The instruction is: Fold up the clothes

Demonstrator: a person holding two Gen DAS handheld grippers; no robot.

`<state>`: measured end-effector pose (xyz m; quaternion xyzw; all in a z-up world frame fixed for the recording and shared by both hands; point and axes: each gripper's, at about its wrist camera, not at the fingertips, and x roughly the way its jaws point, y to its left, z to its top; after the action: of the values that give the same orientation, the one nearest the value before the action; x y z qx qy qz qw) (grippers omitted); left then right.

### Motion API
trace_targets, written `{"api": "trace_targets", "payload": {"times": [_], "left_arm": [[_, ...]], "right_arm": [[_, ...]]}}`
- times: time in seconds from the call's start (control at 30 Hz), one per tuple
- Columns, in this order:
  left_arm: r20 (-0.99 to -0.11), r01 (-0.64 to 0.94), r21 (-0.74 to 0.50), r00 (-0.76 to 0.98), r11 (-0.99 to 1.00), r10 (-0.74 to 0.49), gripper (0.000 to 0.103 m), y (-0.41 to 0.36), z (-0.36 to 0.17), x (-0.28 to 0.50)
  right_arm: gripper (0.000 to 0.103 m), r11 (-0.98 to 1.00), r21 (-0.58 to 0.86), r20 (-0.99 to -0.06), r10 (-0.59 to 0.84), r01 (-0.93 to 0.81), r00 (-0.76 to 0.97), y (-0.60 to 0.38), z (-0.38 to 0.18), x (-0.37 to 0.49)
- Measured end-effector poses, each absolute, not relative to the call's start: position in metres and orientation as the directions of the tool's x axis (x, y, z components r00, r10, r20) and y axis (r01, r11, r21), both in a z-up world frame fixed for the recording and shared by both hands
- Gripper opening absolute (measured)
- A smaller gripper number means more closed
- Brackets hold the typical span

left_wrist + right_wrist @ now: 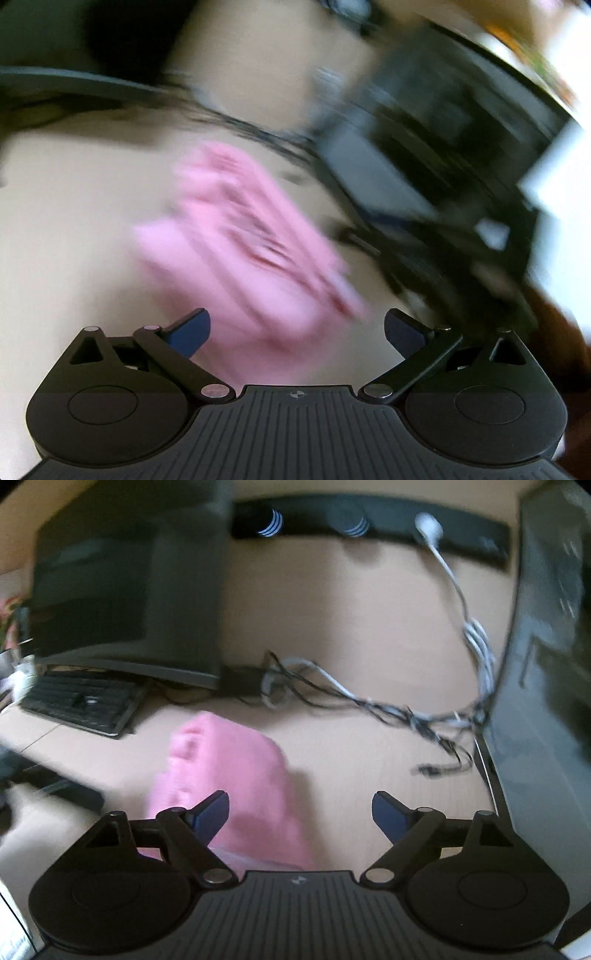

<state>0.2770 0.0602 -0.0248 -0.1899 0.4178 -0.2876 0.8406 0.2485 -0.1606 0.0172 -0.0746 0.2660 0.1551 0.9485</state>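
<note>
Left tool (297, 328): jaws spread wide, nothing between the blue pads (190, 332), released. Right tool (299, 814): same, jaws wide apart, blue pads (210, 818) gripping nothing. No earlier shot to compare.

Pink garment (243, 243) was the landmark. It lay bunched or folded on the tan bench (66, 221), loose, neither tool gripping it. In the left wrist view it sat just ahead of the left tool, its near edge running down between the spread pads; contact could not be told through the motion blur. In the right wrist view the pink garment (229, 786) lay ahead and left of centre, its near part behind the left-hand pad, the right-hand pad over bare bench (351, 768).

Outward from the garment, right wrist view: black keyboard (79, 705) to its far left, dark monitor (122, 598) behind that. A tangle of black and white cables (369, 701) lay beyond the garment and to the right, running to a dark upright panel (546, 664) at the right edge. A white cable (454, 579) climbed from the tangle to a black power strip (369, 520) along the far edge of the bench.

Left wrist view too smeared for detail; dark equipment (436, 147) right of and beyond the garment, kind not readable.
</note>
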Motion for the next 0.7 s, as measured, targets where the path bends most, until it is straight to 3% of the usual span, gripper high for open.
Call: {"api": "trace_targets", "payload": {"times": [0.1, 0.2, 0.23, 0.33, 0.43, 0.5, 0.6, 0.67, 0.7], "left_arm": [[-0.670, 0.182, -0.509, 0.530, 0.841, -0.520, 0.101, 0.062, -0.035, 0.300], [-0.703, 0.187, -0.457, 0.523, 0.870, -0.482, 0.080, 0.050, -0.041, 0.308], [-0.711, 0.201, -0.441, 0.516, 0.874, -0.478, 0.073, 0.044, -0.043, 0.309], [-0.726, 0.264, -0.346, 0.532, 0.900, -0.436, 0.071, 0.032, -0.042, 0.302], [-0.734, 0.271, -0.320, 0.535, 0.908, -0.419, 0.073, 0.032, -0.043, 0.300], [-0.738, 0.262, -0.323, 0.532, 0.909, -0.415, 0.074, 0.033, -0.046, 0.300], [-0.742, 0.254, -0.326, 0.528, 0.911, -0.412, 0.075, 0.034, -0.049, 0.299], [-0.744, 0.248, -0.326, 0.528, 0.912, -0.409, 0.075, 0.033, -0.049, 0.301], [-0.743, 0.250, -0.329, 0.527, 0.911, -0.413, 0.074, 0.033, -0.046, 0.300]], "right_arm": [[0.082, 0.914, -0.079, -0.572, 0.285, -0.397, 0.769, -0.141, 0.003, 0.246], [0.043, 0.922, -0.067, -0.623, 0.259, -0.380, 0.738, -0.142, -0.010, 0.255], [0.042, 0.940, -0.005, -0.627, 0.262, -0.341, 0.733, -0.152, -0.009, 0.259], [0.041, 0.971, 0.077, -0.609, 0.227, -0.228, 0.760, -0.179, 0.000, 0.266], [0.043, 0.961, 0.026, -0.613, 0.232, -0.274, 0.755, -0.176, -0.001, 0.267], [0.050, 0.940, -0.042, -0.606, 0.245, -0.338, 0.757, -0.163, -0.006, 0.262], [0.050, 0.937, -0.121, -0.572, 0.205, -0.328, 0.794, -0.153, -0.013, 0.261], [0.028, 0.949, -0.084, -0.567, 0.205, -0.304, 0.798, -0.156, -0.012, 0.266], [0.010, 0.953, -0.046, -0.567, 0.223, -0.301, 0.793, -0.160, -0.005, 0.270]]}}
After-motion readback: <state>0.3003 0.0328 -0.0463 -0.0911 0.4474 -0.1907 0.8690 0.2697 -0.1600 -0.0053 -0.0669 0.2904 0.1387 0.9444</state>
